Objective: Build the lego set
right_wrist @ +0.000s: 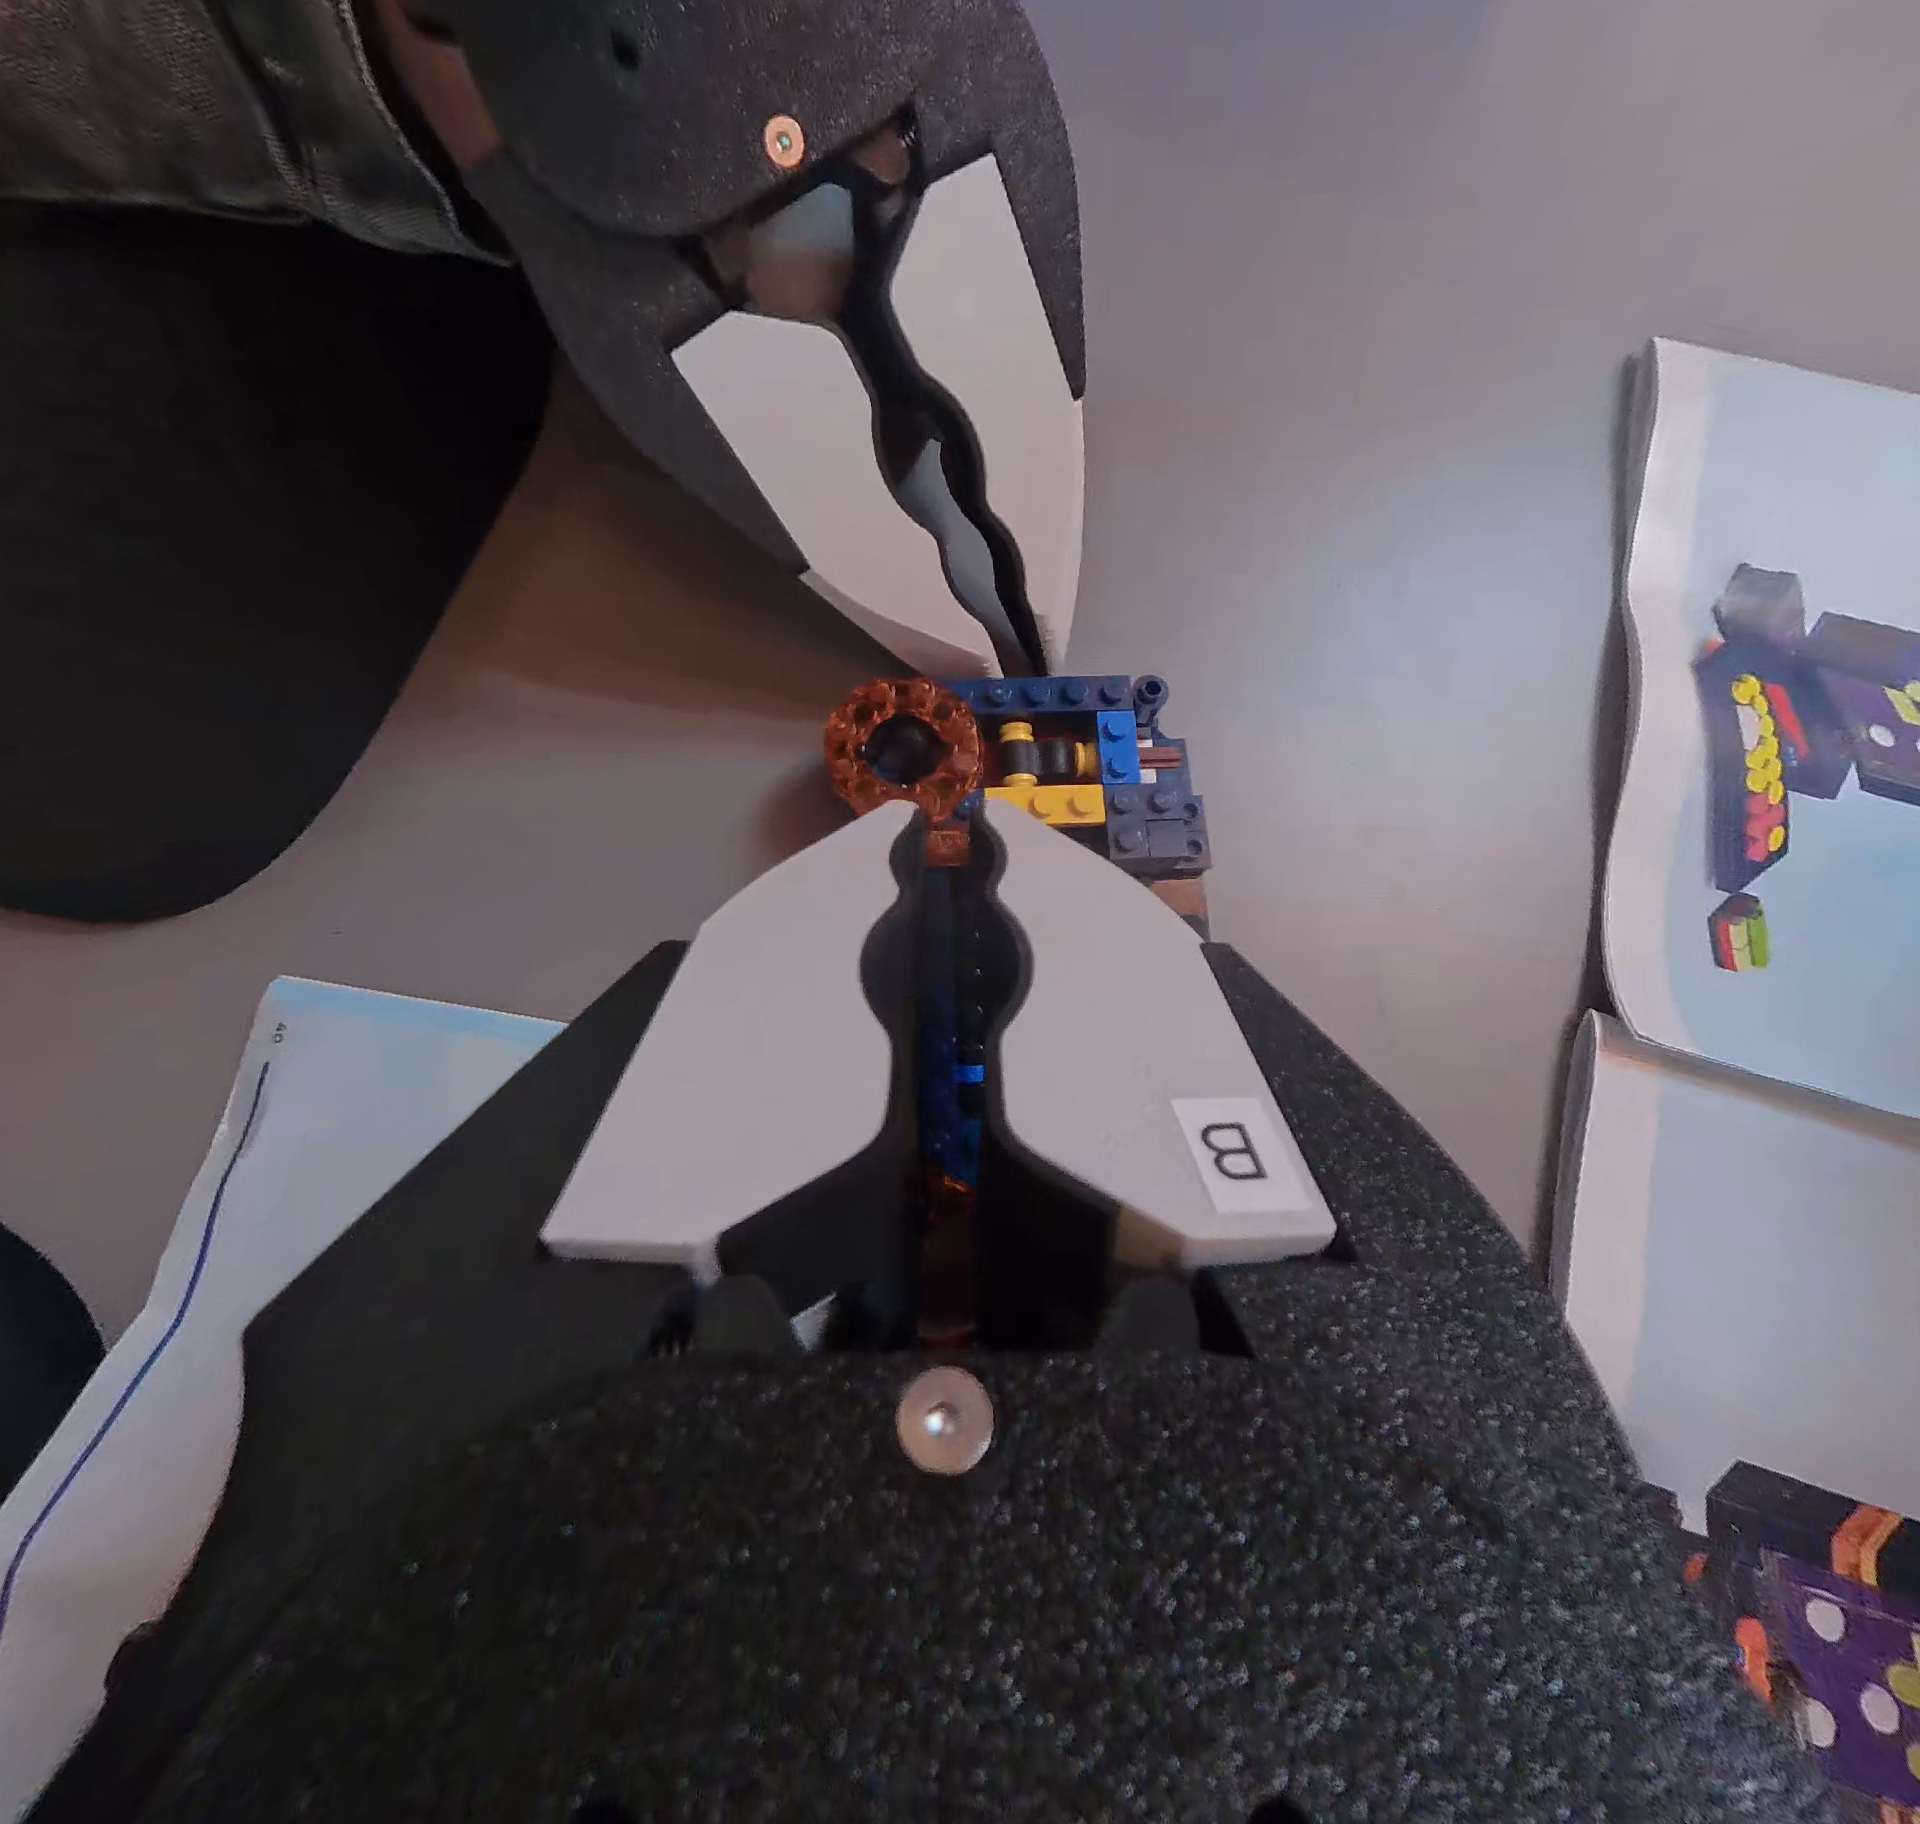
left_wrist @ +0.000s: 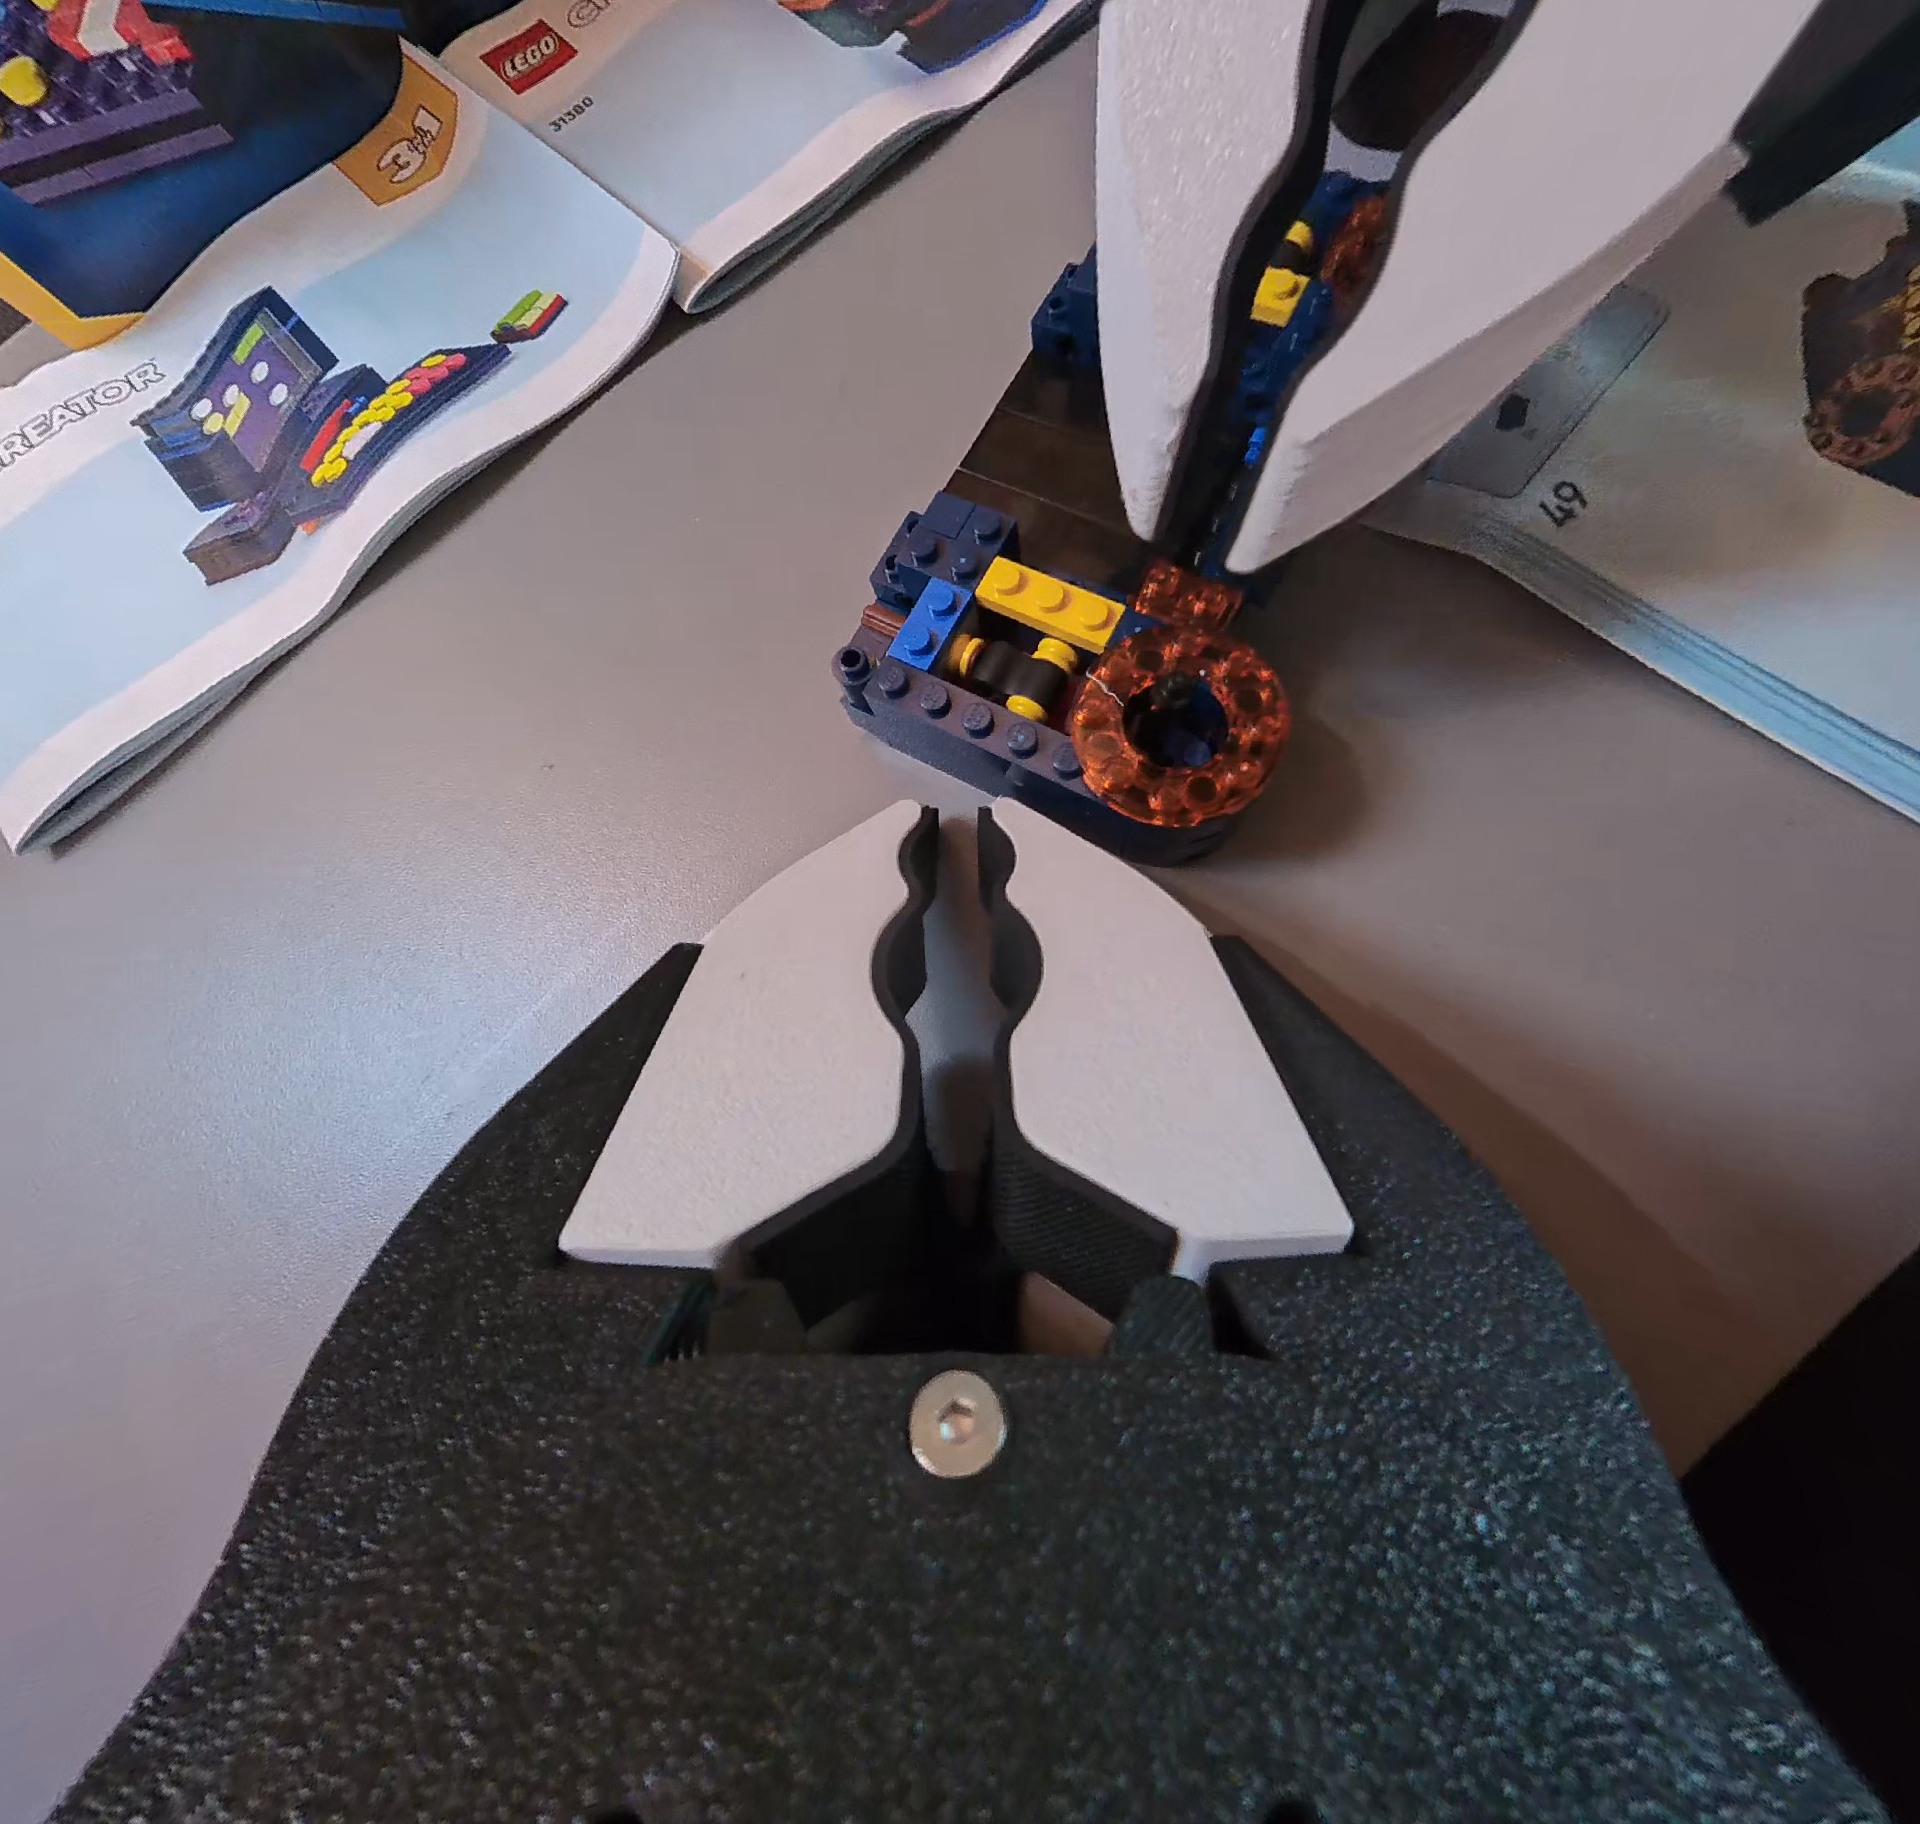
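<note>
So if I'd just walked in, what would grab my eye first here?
Probably the small dark-blue toy-brick model in the middle of the grey table, with its see-through orange ring and yellow brick. Two white-fingered handheld grippers meet over it: the right gripper has its fingers around a small orange piece on the model's edge, and the left gripper hovers just short of it, slightly open. Illustrated building booklets lie around.

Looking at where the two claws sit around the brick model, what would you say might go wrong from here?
1. The right claw has its tips down against a small orange brick on the brick model; a sideways pull could pop loose pieces off.
2. The left claw, slightly parted and empty, hovers just short of the model's dark blue edge; a nudge could slide it across the smooth table.
3. The orange ring overhangs one end and looks easy to knock.
</note>
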Demonstrator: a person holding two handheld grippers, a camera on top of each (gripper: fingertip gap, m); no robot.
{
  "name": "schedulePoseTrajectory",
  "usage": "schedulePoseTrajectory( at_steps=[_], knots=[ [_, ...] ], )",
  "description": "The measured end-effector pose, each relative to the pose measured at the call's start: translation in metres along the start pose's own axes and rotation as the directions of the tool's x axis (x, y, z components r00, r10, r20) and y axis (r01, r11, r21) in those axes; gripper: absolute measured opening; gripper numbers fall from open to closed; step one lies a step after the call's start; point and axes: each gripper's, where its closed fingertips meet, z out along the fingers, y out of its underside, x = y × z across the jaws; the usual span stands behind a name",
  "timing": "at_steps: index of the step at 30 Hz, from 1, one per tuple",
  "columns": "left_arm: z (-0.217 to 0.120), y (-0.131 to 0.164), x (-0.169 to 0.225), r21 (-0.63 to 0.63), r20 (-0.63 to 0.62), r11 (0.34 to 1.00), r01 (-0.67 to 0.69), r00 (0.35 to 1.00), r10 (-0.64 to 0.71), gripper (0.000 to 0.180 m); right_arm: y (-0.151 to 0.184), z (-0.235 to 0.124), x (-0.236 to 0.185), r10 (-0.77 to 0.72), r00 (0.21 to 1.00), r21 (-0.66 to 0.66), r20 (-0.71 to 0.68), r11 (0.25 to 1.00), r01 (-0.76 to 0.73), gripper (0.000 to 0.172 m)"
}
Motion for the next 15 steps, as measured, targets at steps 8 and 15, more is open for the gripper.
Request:
schedulePoseTrajectory(
  at_steps=[8, 15],
  knots=[
    [0.0001, -0.0002, 0.0009, 0.001, -0.003, 1.000, -0.007, 1.000, 0.007, 0.006, 0.0058, 0.0062, 0.0006, -0.015, 1.000, -0.036, -0.014, 0.999, 0.015, 0.002],
    [0.0001, -0.0001, 0.0008, 0.001, -0.002, 1.000, -0.008, 1.000, 0.008, 0.006, 0.0062, 0.0069, 0.0012, -0.017, 0.999, -0.037, -0.049, 0.999, 0.015, 0.000]
  ],
)
